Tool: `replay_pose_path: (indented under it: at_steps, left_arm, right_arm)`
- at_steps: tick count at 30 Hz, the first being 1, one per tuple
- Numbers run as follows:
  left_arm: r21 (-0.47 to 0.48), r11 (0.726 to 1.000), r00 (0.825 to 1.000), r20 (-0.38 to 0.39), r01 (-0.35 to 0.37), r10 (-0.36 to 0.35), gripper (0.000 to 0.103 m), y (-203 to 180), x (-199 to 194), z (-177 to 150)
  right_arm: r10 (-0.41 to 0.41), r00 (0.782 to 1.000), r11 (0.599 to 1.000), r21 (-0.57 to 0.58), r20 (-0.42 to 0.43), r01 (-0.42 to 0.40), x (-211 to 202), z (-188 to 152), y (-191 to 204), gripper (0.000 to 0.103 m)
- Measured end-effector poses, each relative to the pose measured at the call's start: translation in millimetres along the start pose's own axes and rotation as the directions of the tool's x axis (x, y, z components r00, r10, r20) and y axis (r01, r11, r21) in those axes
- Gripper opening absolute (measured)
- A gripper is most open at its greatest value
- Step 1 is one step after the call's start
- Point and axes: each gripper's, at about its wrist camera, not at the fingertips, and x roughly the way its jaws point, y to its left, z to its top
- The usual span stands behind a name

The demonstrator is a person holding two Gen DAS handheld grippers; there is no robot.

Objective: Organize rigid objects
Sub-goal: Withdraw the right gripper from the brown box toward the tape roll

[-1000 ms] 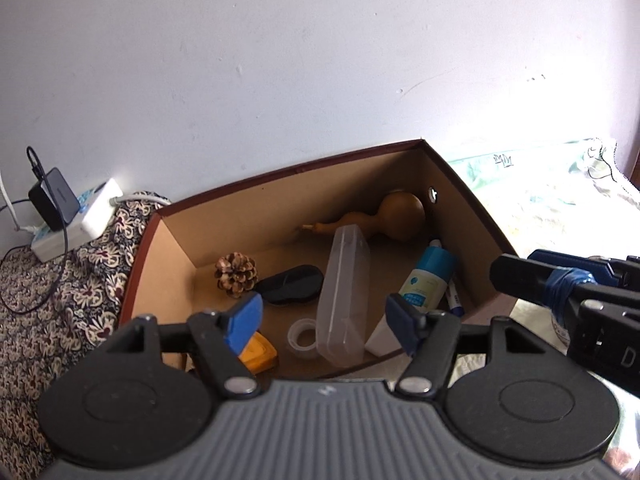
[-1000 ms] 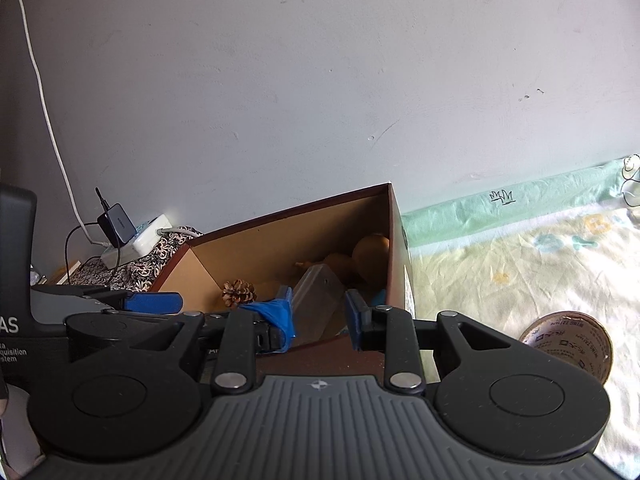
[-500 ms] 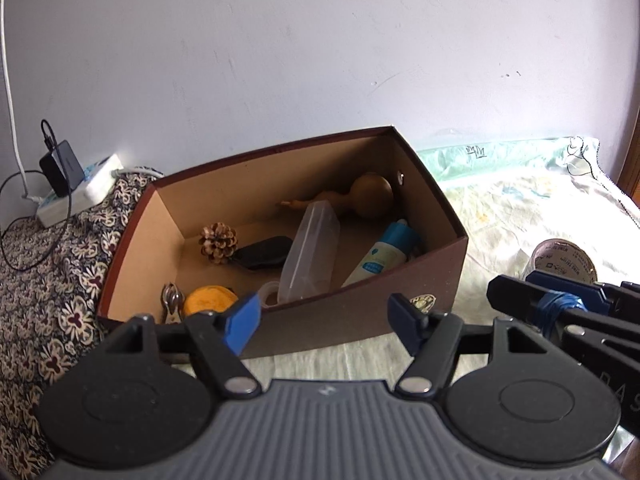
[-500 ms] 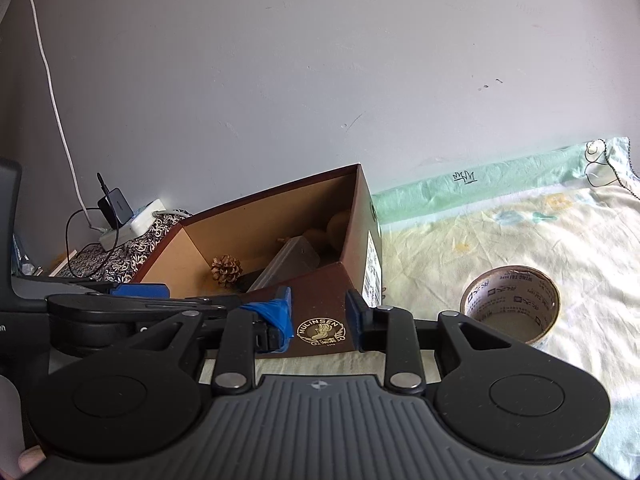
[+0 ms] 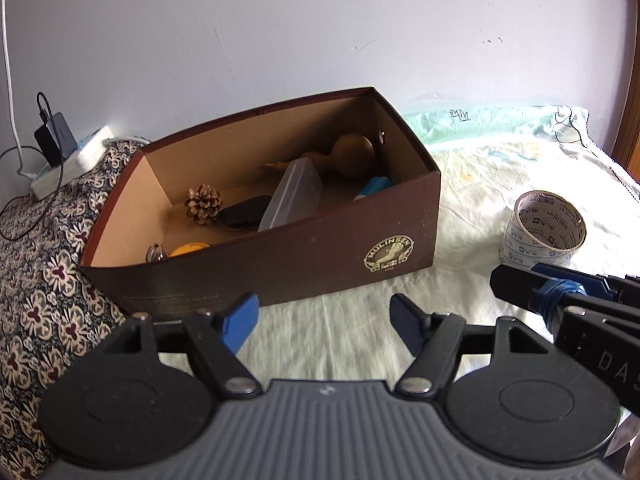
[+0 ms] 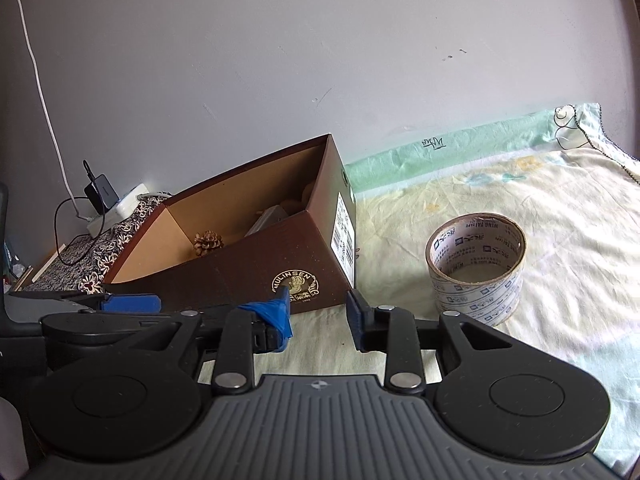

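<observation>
Fingers (image 6: 282, 312) partly hide the box (image 6: 240, 276) front.

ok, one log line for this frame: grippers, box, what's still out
left gripper: open, empty | right gripper: open, empty, jaws just opening | box: holds pine cone, clear case | tape roll: outside, on sheet

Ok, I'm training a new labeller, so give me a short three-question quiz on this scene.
1. True or false: the tape roll lies inside the brown box.
2. Which sits nearest the box's left end wall? A) pine cone B) gourd C) clear plastic case
3. Fill in: the left hand-held gripper holds ____ between its fingers.

Key: 1 false, it stands on the sheet right of the box; 2 A; 3 nothing.
</observation>
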Motion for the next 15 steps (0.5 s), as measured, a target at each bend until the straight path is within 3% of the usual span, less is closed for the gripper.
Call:
replay_pose_path:
  at_steps: [15]
  left_arm:
    - [0.018,0.996,0.992,-0.092,0.086,-0.084,0.073,-24,20,-31]
  right_arm:
    - [-0.085,0.994,0.994,0.065,-0.064,0.089,-1,-34,-25,0.015]
